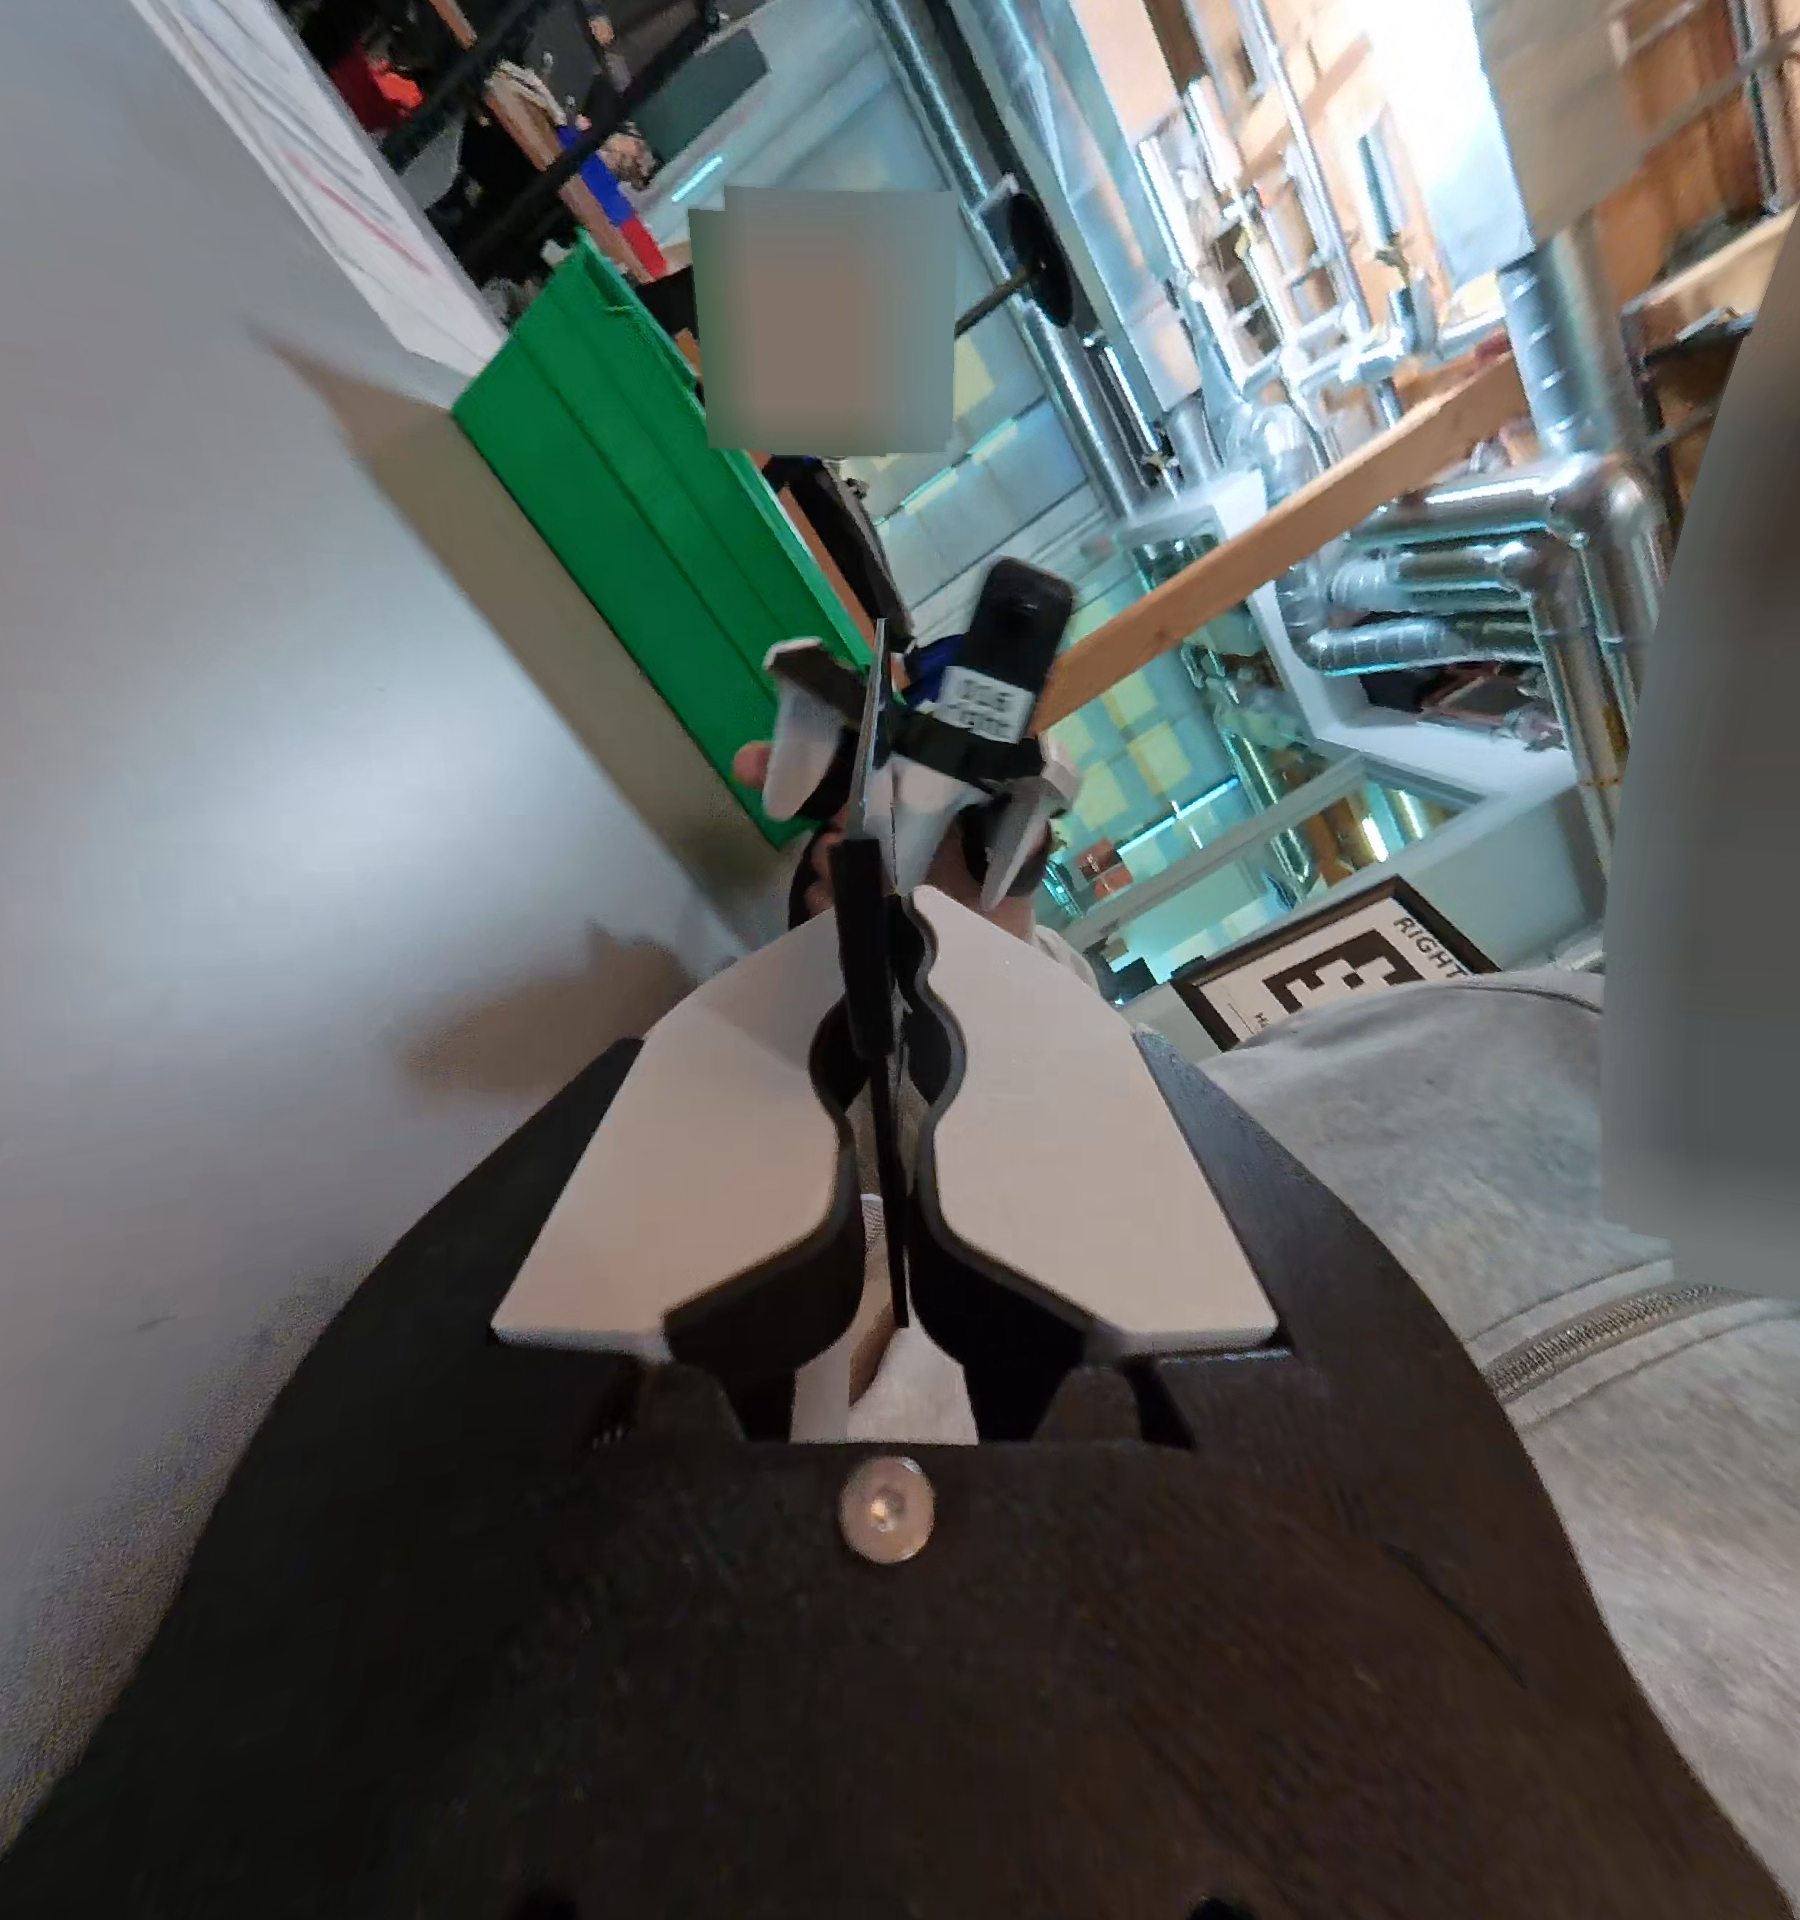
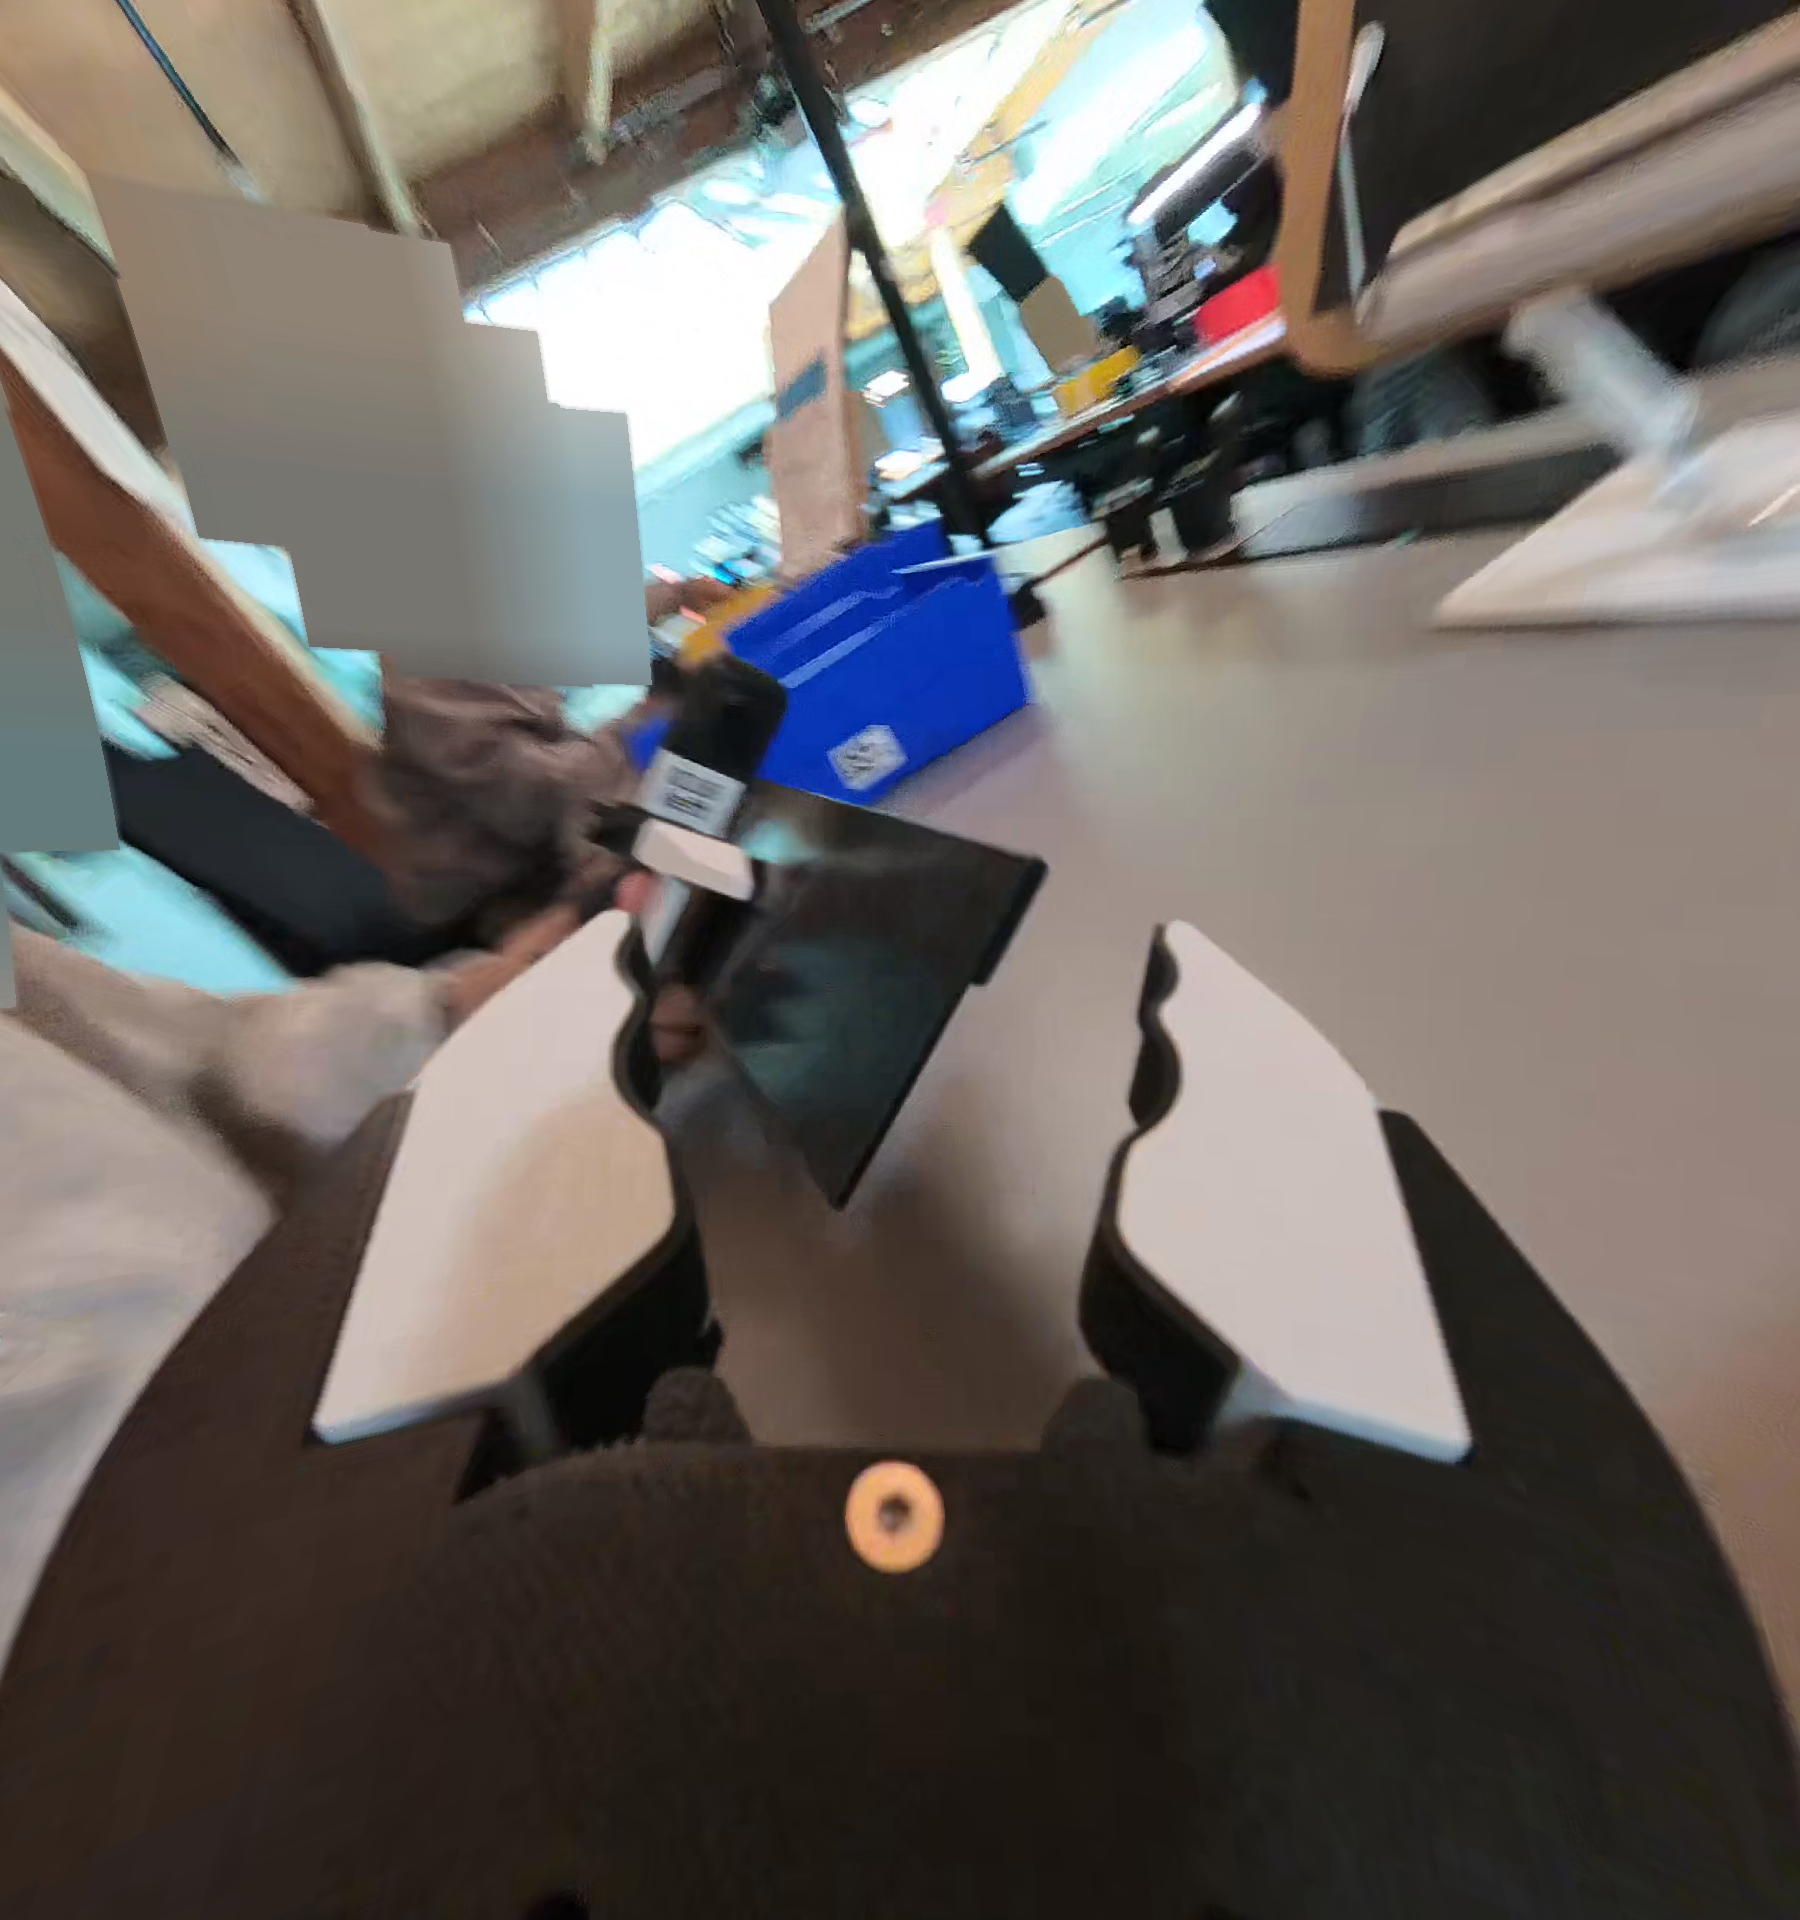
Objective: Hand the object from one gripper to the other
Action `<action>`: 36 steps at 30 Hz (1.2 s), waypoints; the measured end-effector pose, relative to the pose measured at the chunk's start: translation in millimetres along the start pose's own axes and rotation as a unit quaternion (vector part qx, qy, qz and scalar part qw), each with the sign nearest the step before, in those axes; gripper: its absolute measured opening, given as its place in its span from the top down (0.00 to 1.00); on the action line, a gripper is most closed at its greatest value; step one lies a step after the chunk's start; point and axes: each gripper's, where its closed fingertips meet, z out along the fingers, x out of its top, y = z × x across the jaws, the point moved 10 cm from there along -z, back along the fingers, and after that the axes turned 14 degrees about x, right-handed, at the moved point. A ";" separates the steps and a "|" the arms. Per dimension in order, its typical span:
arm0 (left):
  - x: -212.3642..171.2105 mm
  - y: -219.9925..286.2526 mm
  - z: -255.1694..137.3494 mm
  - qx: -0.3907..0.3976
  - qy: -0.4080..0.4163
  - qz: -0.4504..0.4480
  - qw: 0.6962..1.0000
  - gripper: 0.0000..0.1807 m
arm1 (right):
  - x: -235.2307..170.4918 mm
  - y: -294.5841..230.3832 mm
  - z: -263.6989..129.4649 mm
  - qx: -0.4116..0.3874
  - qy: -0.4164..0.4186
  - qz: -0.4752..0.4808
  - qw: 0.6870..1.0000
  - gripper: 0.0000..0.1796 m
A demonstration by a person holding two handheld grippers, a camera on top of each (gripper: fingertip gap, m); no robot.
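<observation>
left wrist view shows the left tool (image 1: 885, 1049) clamped edge-on on a thin black plate (image 1: 868, 997), offering it to the wide-open right tool (image 2: 891, 1049).

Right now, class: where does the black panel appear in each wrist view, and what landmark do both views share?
Left wrist view: the black panel stands edge-on at centre, clamped between the left gripper fingers.
Right wrist view: the black panel shows its glossy face at centre, just beyond the open right gripper.
Shared landmark: the grey table.
</observation>
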 end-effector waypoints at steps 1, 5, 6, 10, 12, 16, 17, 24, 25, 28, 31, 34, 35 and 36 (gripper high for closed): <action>-0.1 -2.3 -0.7 0.010 -0.002 -0.003 1.000 0.99 | 2.5 -4.6 0.7 -0.033 -0.025 -0.066 0.997 0.45; -2.2 -4.3 1.0 0.057 -0.020 0.012 0.998 0.99 | -6.0 -24.6 20.2 -0.132 -0.191 -0.313 0.921 0.25; -3.0 -3.1 1.9 0.069 -0.025 0.023 0.997 0.99 | -12.6 -28.2 27.0 -0.146 -0.243 -0.360 0.889 0.25; -7.1 7.7 9.3 0.103 -0.043 0.077 0.991 0.99 | -41.9 -39.7 51.5 -0.168 -0.384 -0.469 0.777 0.29; -12.2 15.4 16.1 0.107 -0.057 0.100 0.988 0.99 | -48.9 -45.0 58.4 -0.169 -0.415 -0.490 0.748 0.31; -22.8 31.5 27.3 0.112 -0.088 0.154 0.978 0.99 | -55.0 -44.5 58.5 -0.161 -0.442 -0.481 0.740 0.39; -24.2 35.0 28.9 0.112 -0.092 0.166 0.975 0.99 | -55.6 -44.1 57.1 -0.159 -0.450 -0.473 0.741 0.49; -25.7 43.0 29.3 0.087 -0.064 0.201 0.974 0.93 | -55.4 -47.0 57.7 -0.171 -0.467 -0.457 0.737 0.49; -24.5 43.7 28.8 0.073 -0.044 0.192 0.978 0.83 | -54.6 -46.8 57.0 -0.172 -0.462 -0.455 0.742 0.49; -20.6 43.0 26.1 0.051 0.025 0.180 0.982 0.56 | -46.8 -45.5 53.4 -0.170 -0.434 -0.428 0.774 0.50; -17.9 42.5 23.4 0.031 0.077 0.191 0.978 0.42 | -36.0 -43.5 47.6 -0.151 -0.382 -0.373 0.832 0.50; -18.9 42.3 24.4 0.020 0.078 0.202 0.976 0.36 | -26.0 -42.9 43.5 -0.111 -0.310 -0.298 0.896 0.50; -19.9 42.5 25.3 0.016 0.078 0.205 0.976 0.35 | -23.5 -43.6 43.2 -0.090 -0.281 -0.267 0.917 0.50; -21.1 43.0 26.3 0.009 0.078 0.205 0.976 0.34 | -21.5 -44.4 43.4 -0.066 -0.252 -0.235 0.936 0.50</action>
